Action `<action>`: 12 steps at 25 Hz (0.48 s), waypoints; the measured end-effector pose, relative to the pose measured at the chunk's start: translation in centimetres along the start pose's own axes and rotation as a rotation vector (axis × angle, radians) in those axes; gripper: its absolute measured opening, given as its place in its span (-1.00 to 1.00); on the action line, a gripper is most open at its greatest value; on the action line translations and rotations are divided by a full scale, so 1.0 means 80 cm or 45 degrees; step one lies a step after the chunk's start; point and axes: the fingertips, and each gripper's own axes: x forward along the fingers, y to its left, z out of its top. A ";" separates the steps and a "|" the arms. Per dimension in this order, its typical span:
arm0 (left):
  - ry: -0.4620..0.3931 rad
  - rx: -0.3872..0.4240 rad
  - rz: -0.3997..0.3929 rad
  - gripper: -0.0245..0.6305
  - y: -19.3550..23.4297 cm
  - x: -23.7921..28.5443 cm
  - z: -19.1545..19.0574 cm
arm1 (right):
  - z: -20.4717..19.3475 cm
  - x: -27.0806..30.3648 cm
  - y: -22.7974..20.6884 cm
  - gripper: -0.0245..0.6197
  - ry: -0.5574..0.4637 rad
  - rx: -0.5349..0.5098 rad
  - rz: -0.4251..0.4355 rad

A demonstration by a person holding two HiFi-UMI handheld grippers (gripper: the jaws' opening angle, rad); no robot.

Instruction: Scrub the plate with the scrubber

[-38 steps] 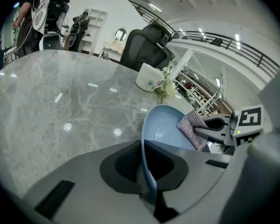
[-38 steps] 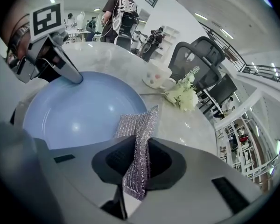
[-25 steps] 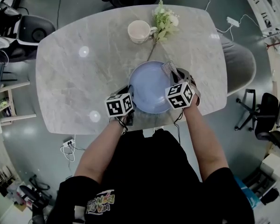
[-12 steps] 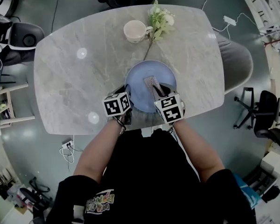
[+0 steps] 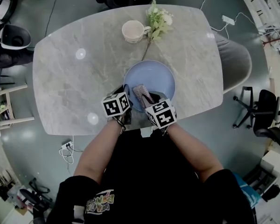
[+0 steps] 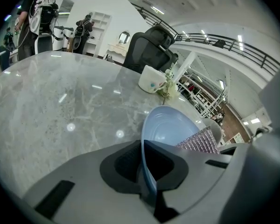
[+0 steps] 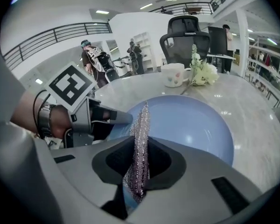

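1. Head view: blue plate (image 5: 155,76) on the tabletop (image 5: 74,78), close to the person; probably stiff, slick and breakable.
2. Left gripper view: left gripper (image 6: 147,171) jaws are clamped on its rim, the sensible hold.
3. Right gripper view: right gripper (image 7: 137,167) jaws pinch the scrubber (image 7: 141,134), seemingly soft, light mesh, over the plate.

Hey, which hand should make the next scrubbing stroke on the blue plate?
Right. The right hand-held gripper is shut on the scrubber, over the plate. The left hand-held gripper is clamped on the plate's rim, steadying it.
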 end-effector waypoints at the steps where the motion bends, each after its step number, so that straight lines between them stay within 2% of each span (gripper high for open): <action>1: -0.001 0.001 0.000 -0.83 0.000 0.000 0.000 | -0.003 -0.001 -0.001 -0.70 0.015 -0.049 -0.009; 7: -0.001 0.001 -0.007 -0.83 0.001 0.000 0.000 | -0.021 -0.014 -0.023 -0.70 0.096 -0.386 -0.090; 12: 0.000 0.011 -0.011 -0.83 -0.002 -0.001 0.001 | -0.030 -0.028 -0.059 -0.70 0.150 -0.546 -0.175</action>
